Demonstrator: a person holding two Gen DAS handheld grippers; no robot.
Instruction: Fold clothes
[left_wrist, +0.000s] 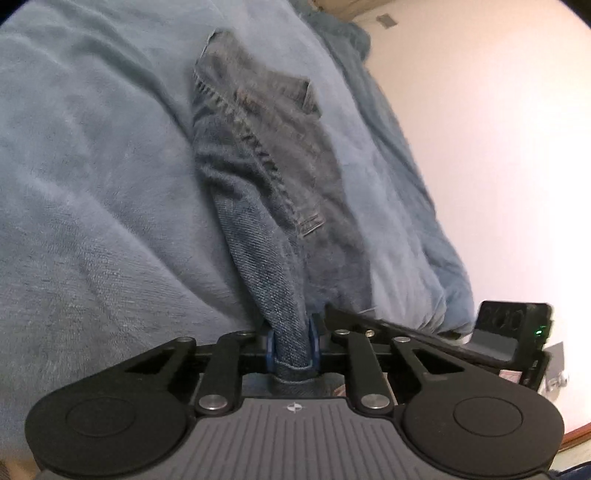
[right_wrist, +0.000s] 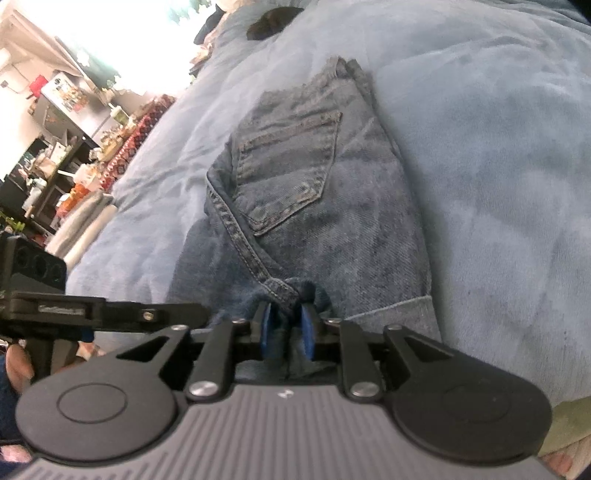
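With my left gripper (left_wrist: 292, 347) and right gripper (right_wrist: 286, 332) both narrowly closed on bunched denim at the near end of the jeans (right_wrist: 314, 192) lying on the blue blanket (left_wrist: 92, 166), I'd lift both evenly, keeping the fold square.

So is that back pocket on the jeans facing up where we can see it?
Yes, in the right wrist view the stitched back pocket lies face up on the jeans, spread over the blue blanket.

Jeans (left_wrist: 258, 155) hem end hidden behind left tongs (left_wrist: 292, 345). Shelf clutter (right_wrist: 55, 155) too small and overexposed to identify. Bed (right_wrist: 498, 166) cut by frame edges.
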